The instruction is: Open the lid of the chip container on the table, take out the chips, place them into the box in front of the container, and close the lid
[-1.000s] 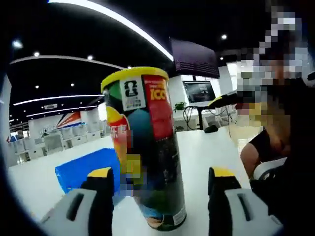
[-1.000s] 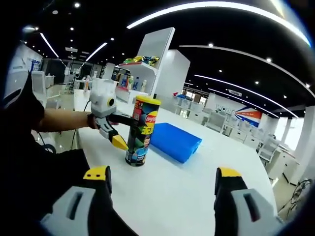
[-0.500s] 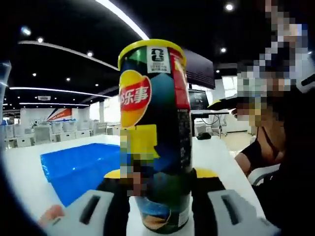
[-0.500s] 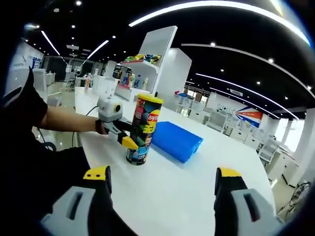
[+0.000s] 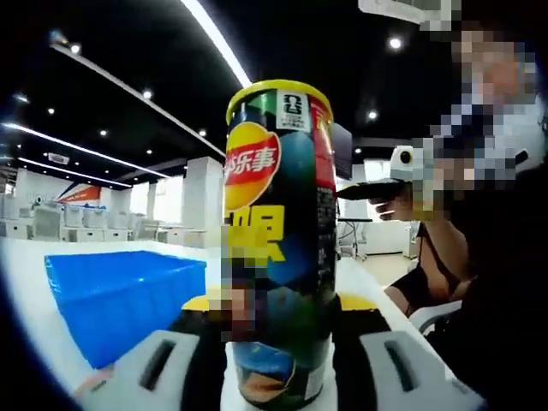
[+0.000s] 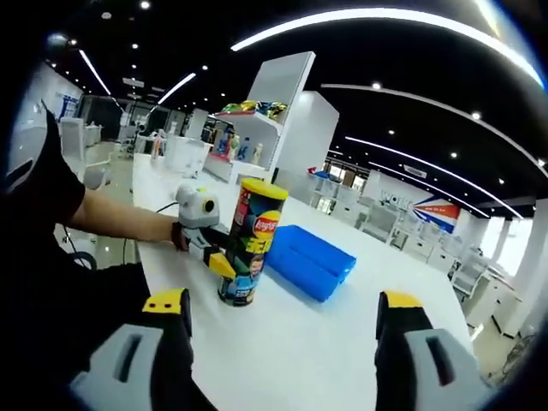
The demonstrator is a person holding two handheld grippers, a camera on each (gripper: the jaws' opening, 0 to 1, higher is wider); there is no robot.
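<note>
The chip can, dark with a red logo and a yellow lid, stands upright on the white table. My left gripper is shut on its lower half, one yellow-tipped jaw pressed on each side. In the right gripper view the chip can stands left of centre with the left gripper clamped on it from the left, held by a person's hand. The blue box lies just behind the can. My right gripper hangs open over the near table, a good way from the can.
In the left gripper view the blue box lies to the left, and the right gripper shows at the right in front of a seated person. Shelves with goods and desks stand far behind.
One second ago the left jaws stood apart on both sides of the can; they have since closed on it. The right gripper stays open and has barely shifted.
</note>
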